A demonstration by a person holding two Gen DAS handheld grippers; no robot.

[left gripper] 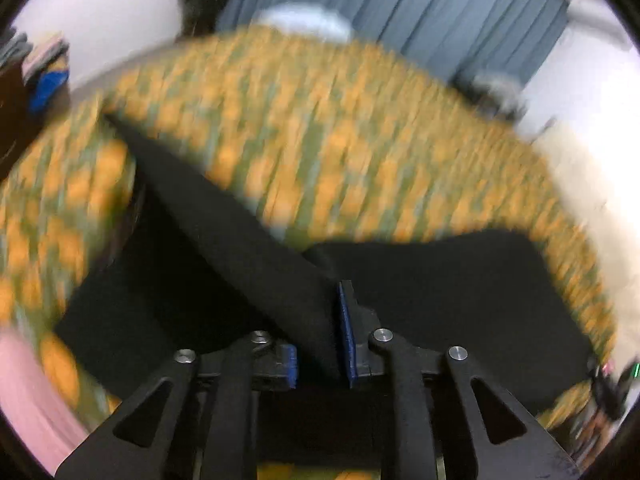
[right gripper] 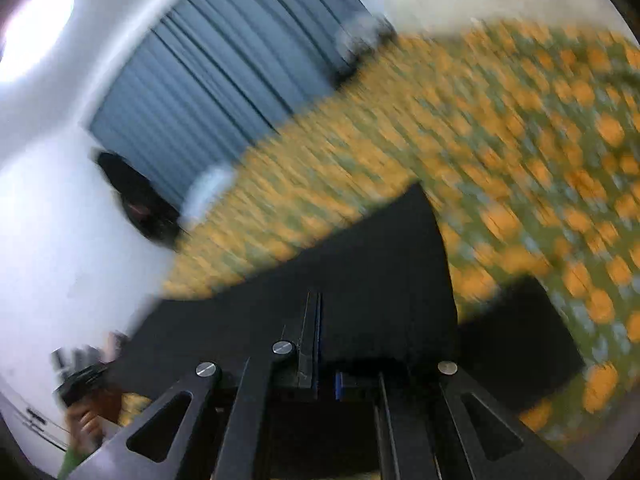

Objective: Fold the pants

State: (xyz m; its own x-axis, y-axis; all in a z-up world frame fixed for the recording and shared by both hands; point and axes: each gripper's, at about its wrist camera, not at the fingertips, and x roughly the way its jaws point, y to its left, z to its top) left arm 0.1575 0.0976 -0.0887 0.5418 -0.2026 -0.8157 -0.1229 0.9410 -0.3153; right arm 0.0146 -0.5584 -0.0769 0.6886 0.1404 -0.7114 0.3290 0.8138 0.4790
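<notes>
The pants [left gripper: 248, 240] are black cloth, lifted over a bed with an orange and green flowered sheet [left gripper: 320, 128]. My left gripper [left gripper: 320, 344] is shut on a fold of the pants that rises between its blue pads [left gripper: 347, 336]. In the right wrist view the pants [right gripper: 360, 272] hang as a wide black panel, and my right gripper [right gripper: 320, 344] is shut on their edge. The other gripper [right gripper: 80, 380] shows at the lower left of that view. Both views are blurred by motion.
A blue-grey curtain [left gripper: 460, 12] and white walls stand behind the bed. A white pillow [left gripper: 304, 20] lies at the bed's far end. A pile of clothes [left gripper: 44, 68] sits at the far left. A dark object [right gripper: 136, 200] leans by the wall.
</notes>
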